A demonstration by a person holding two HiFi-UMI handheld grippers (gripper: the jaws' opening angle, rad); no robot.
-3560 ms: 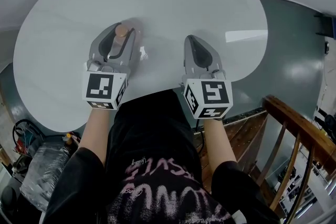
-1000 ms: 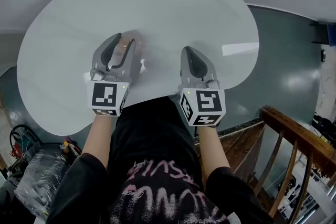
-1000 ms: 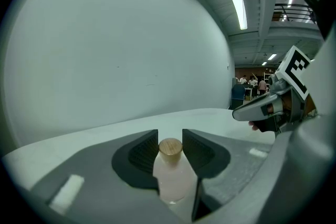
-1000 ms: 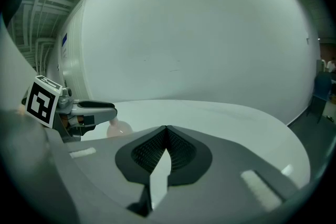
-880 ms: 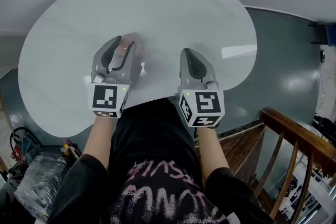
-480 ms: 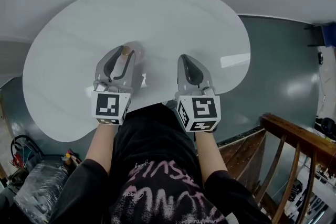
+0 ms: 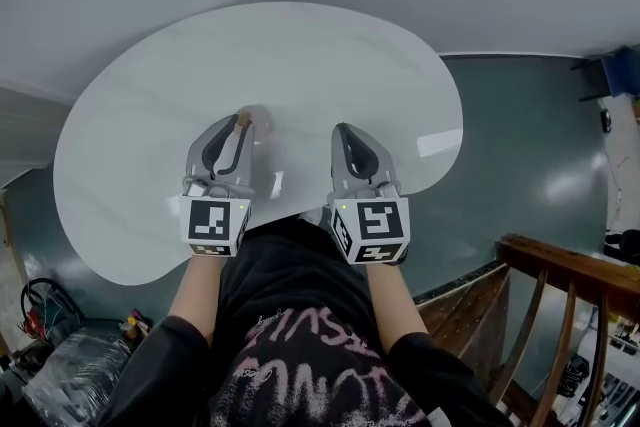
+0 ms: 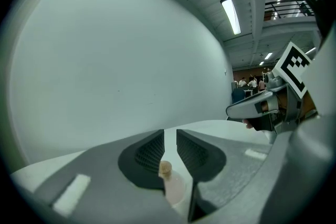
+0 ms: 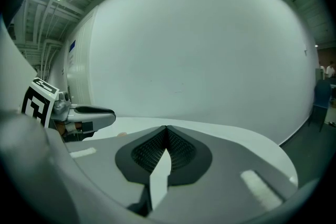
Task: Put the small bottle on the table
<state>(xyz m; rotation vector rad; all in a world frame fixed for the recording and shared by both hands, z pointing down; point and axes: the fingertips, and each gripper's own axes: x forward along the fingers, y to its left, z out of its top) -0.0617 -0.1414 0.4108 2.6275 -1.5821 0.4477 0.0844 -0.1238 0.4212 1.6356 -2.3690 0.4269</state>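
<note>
your left tongs point(image 8: 169, 138) stand a narrow gap apart, clamped on the small clear glass bottle with a cork stopper point(image 8: 173, 189), which is upright over the near part of the pale rounded desk point(image 7: 320, 55). your right tongs point(image 9: 167, 131), just beside, are pressed together and hold nothing.

A large hall-like workspace is indicated: a ceiling strip light point(image 8: 230, 15) and an upper gallery railing point(image 8: 286, 5) are seen overhead, a glossy grey-green floor point(image 7: 520, 145) surrounds the white desk point(image 7: 130, 155), and people point(image 8: 251, 82) are gathered far off.
</note>
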